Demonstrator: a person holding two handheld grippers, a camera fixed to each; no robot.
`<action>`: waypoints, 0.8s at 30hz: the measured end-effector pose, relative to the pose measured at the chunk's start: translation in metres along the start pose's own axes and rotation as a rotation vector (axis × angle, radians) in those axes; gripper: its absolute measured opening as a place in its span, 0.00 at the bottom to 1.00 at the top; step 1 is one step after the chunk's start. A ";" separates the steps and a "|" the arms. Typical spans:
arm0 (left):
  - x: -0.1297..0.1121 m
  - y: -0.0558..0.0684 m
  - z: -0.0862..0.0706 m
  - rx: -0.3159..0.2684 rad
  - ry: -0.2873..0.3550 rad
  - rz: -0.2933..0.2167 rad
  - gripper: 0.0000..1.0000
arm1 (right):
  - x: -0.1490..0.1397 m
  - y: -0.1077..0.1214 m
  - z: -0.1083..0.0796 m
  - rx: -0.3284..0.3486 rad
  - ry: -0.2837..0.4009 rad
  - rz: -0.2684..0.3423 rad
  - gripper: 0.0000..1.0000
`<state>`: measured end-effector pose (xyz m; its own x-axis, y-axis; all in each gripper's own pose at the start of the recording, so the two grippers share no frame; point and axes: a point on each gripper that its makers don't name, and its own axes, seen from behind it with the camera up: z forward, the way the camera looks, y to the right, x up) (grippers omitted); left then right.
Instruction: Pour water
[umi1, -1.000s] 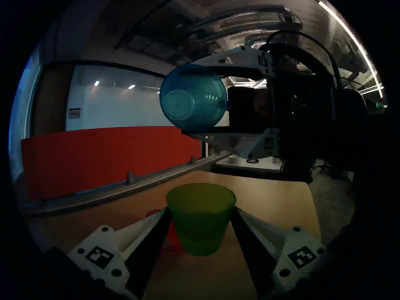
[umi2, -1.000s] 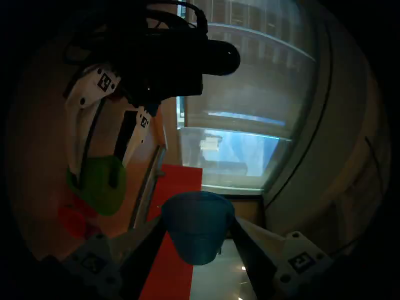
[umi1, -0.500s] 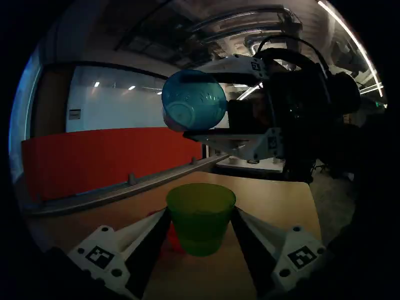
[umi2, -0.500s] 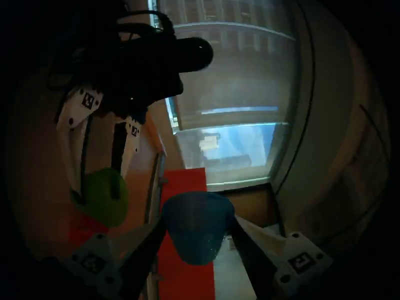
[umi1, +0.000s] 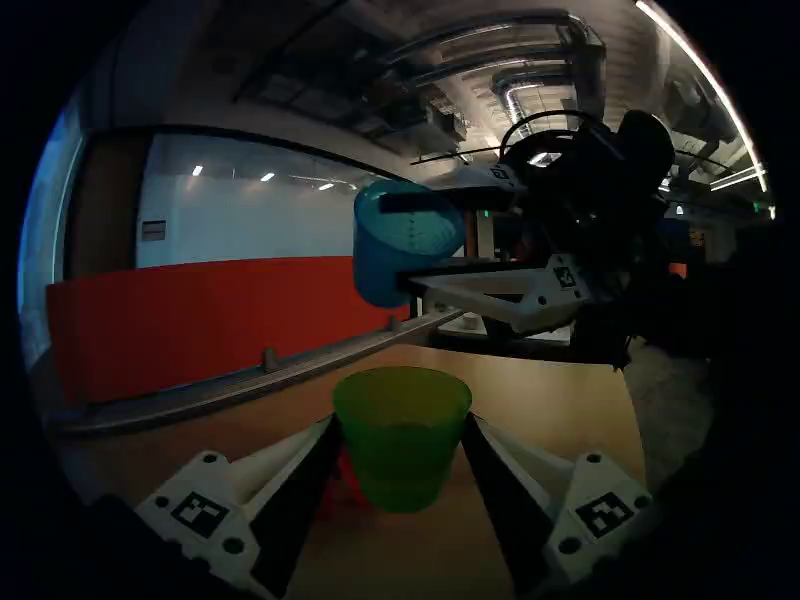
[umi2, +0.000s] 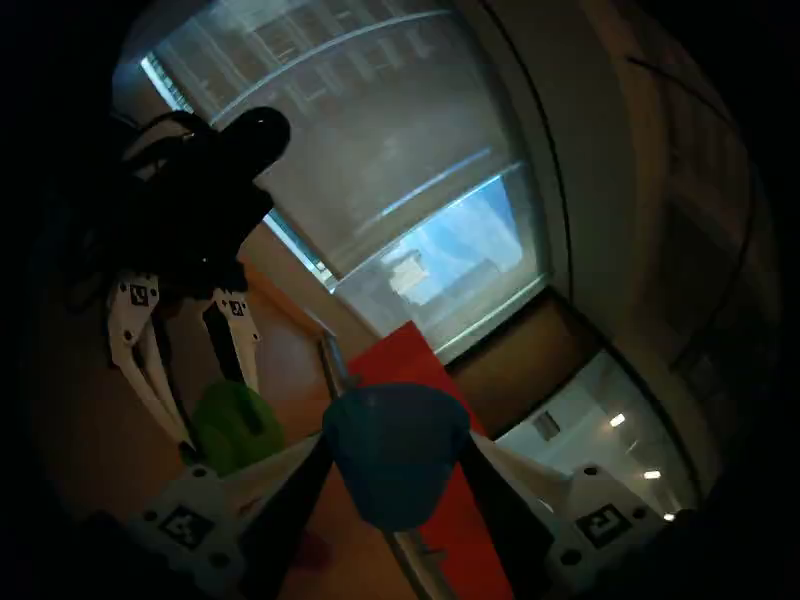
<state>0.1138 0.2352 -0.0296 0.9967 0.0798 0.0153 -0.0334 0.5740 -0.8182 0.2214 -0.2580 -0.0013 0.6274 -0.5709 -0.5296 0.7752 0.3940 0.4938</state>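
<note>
A green cup (umi1: 402, 435) stands upright between the fingers of my left gripper (umi1: 400, 450), which is shut on it, just above the wooden table (umi1: 560, 400). Behind it a red object (umi1: 345, 478) peeks out at table level. Higher up and to the right, my right gripper (umi1: 425, 245) holds a blue cup (umi1: 400, 240), still slightly tilted. In the right gripper view the blue cup (umi2: 395, 465) sits gripped between my right gripper's (umi2: 395, 470) fingers, with the green cup (umi2: 235, 430) and the left gripper (umi2: 190, 360) off to the left.
A red partition (umi1: 200, 315) with a grey rail (umi1: 290, 355) runs along the table's far edge. Large windows (umi2: 400, 200) fill the background. The table's right edge (umi1: 630, 420) drops off near the right gripper's body.
The blue cup has swung back from a steep tilt, bottom toward me, to nearly upright and moved slightly right. The green cup has stayed still in the left gripper.
</note>
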 end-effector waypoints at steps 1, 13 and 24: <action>0.000 -0.001 0.000 0.002 -0.001 -0.001 0.84 | -0.002 -0.001 -0.001 0.004 -0.002 0.036 0.89; 0.002 -0.008 -0.005 0.022 -0.010 0.004 0.84 | -0.025 -0.005 -0.014 0.029 -0.021 0.382 0.89; -0.003 -0.017 -0.008 0.036 -0.038 0.012 0.84 | -0.048 -0.013 -0.023 0.072 -0.065 0.613 0.89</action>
<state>0.1120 0.2186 -0.0209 0.9927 0.1175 0.0286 -0.0483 0.6016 -0.7973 0.1824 -0.2188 0.0018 0.9495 -0.2997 -0.0928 0.2668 0.6155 0.7416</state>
